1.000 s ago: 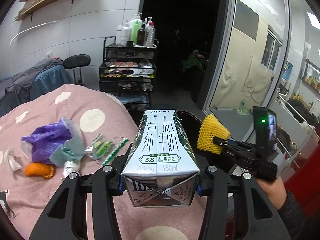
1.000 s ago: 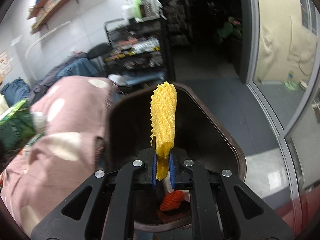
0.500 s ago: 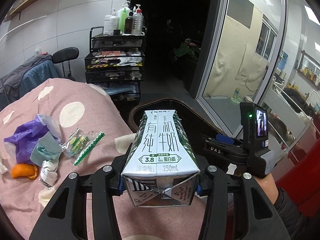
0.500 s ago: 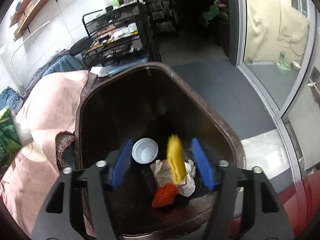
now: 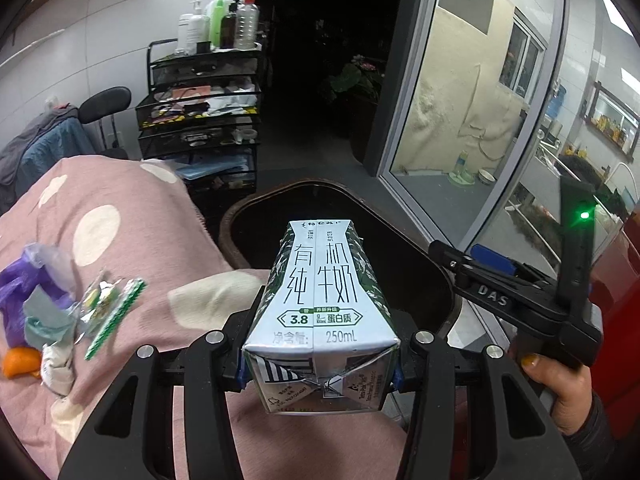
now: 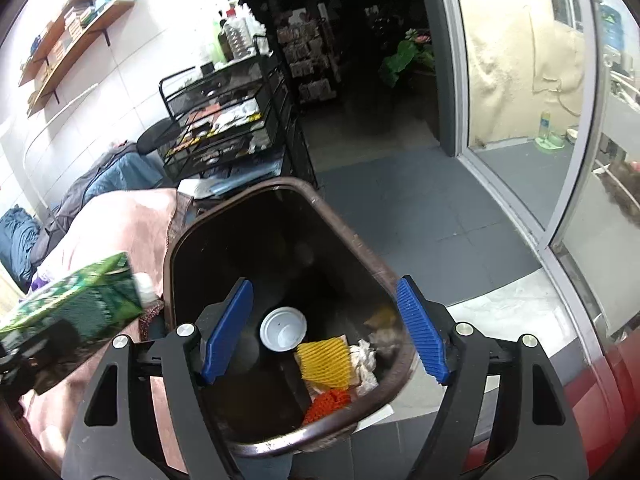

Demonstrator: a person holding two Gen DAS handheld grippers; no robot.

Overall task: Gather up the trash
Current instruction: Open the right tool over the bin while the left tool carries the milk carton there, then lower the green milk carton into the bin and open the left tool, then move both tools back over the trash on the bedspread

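Holding the milk carton [image 5: 320,312] in my left gripper [image 5: 320,364], I have its base end clamped between the blue pads, one on each side wall. Its long axis runs forward along my fingers, gabled top pointing away from me and tilted downward toward the trash bin [image 5: 448,280]. The bin mouth lies directly ahead of and below the carton's far end, just past the edge of the pink dotted blanket [image 5: 120,240]. This is the relation that counts: in my judgement the carton must travel forward until it sits wholly over the opening before I release.

My right gripper [image 6: 326,332] hangs above the bin, jaws opening wide with nothing between them. The yellow foam net [image 6: 324,364] lies on the bin floor among a white lid [image 6: 283,329], crumpled paper and an orange net.

Legible print on the carton: "有机纯牛奶", "3.8", "蛋白质", "250mL". The right tool's arm reads "DAS".

Remaining trash [image 5: 60,300] sits on the blanket to my left.
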